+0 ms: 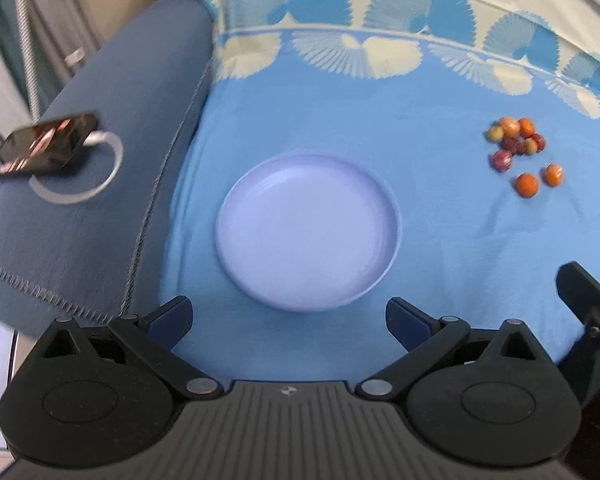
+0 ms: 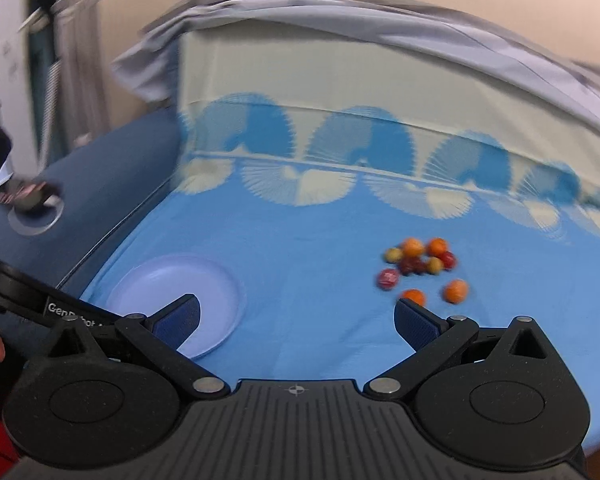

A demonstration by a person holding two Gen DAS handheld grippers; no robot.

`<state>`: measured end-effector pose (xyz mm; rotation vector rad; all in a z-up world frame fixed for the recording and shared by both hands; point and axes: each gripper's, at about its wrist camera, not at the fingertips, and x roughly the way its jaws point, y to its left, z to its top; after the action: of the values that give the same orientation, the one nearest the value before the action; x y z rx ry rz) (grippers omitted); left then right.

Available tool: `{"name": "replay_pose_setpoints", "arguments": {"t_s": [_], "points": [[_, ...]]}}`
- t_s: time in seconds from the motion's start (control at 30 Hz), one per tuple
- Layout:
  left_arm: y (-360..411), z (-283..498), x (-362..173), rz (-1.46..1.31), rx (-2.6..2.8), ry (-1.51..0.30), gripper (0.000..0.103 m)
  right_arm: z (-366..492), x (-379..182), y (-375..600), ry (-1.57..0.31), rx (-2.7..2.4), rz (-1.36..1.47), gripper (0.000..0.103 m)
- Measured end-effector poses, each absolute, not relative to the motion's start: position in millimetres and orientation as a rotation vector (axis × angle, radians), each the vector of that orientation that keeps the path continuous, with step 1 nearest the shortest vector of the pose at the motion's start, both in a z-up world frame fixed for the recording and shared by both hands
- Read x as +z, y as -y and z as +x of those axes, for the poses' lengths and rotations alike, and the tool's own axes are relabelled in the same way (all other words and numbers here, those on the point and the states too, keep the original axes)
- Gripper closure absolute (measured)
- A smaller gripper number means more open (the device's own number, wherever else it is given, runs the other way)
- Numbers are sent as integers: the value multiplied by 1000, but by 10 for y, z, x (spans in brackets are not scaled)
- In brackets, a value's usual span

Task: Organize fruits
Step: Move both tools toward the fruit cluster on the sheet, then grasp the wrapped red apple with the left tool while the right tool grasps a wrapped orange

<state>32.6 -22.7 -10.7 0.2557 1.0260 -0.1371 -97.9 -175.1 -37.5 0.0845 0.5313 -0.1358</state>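
A lavender plate lies empty on the blue cloth, just ahead of my left gripper, which is open and holds nothing. A cluster of small orange, red and yellow fruits lies on the cloth to the far right, with two orange fruits a little apart from it. In the right wrist view my right gripper is open and empty above the cloth. The fruits lie ahead to its right, one orange fruit close to the right fingertip. The plate lies to its left.
A dark blue sofa arm on the left carries a phone on a white ring. A patterned backrest with a grey cloth draped over it rises behind. My other gripper shows at the right edge.
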Motion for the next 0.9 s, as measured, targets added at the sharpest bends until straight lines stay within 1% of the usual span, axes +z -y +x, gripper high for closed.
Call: {"name": "replay_pose_setpoints", "arguments": {"t_s": [0.07,0.1,0.33,0.6,0.77,0.9], "points": [[365,397,-101,252,-157,-1030,0,-962,-425,1908,-592,-159,143,0],[437,426,-98,254,-166,-1030,0,-976,-440,2024,-548,-172,158,0],[879,539,-122,221,-281,-1062,0,-936,-667,2574,-595,-351,220,0],[1364,794,-383,253,-328,-1143,0,-848,-996,3148,-619,-509,279,0],[1765,1062,-525,313,-380,-1154,0,-584,-1302,3464,-641,-606,258,0],[2197,1314,-699,365,-439,-1150,0,-165,-1637,3728,-681,-636,214,1]]}}
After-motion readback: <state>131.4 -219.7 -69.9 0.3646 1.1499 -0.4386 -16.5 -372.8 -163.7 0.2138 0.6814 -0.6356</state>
